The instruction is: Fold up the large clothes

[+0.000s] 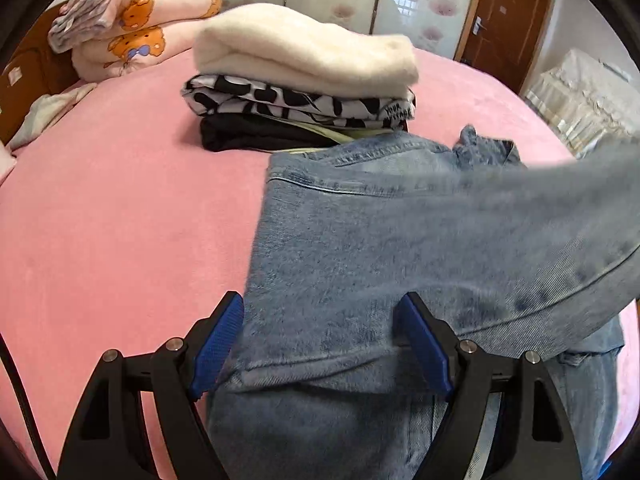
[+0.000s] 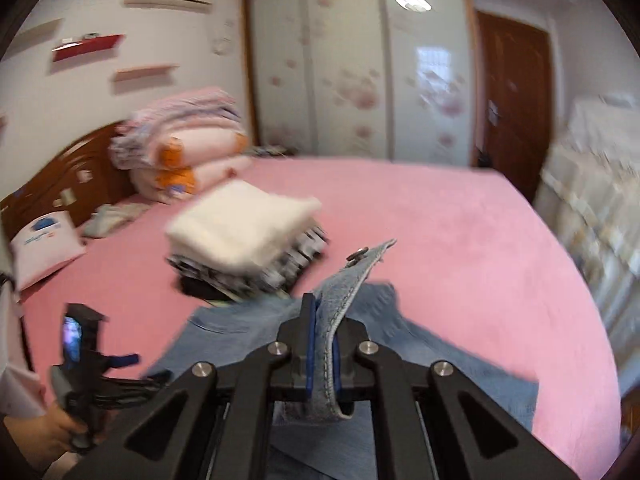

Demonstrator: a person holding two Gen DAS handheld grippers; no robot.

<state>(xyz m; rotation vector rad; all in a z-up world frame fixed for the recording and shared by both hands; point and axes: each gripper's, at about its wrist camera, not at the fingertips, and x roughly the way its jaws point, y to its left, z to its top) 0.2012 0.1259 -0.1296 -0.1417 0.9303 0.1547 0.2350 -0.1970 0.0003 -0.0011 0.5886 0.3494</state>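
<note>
Light blue jeans [image 1: 360,240] lie on the pink bed [image 1: 120,220], partly folded. My left gripper [image 1: 320,320] is open, its blue pads [image 1: 216,344] on either side of a fold of denim near the front edge. My right gripper [image 2: 323,320] is shut on the jeans' waistband [image 2: 352,276], holding it lifted above the rest of the jeans [image 2: 248,332]. The lifted leg crosses the right of the left wrist view, blurred. The left gripper also shows at the lower left of the right wrist view [image 2: 86,360], held in a hand.
A stack of folded clothes [image 1: 304,80], cream on top, patterned and black below, sits just behind the jeans. Folded quilts [image 1: 132,20] lie by the wooden headboard [image 2: 60,184]. A wardrobe [image 2: 360,80] and door [image 2: 516,96] stand beyond the bed.
</note>
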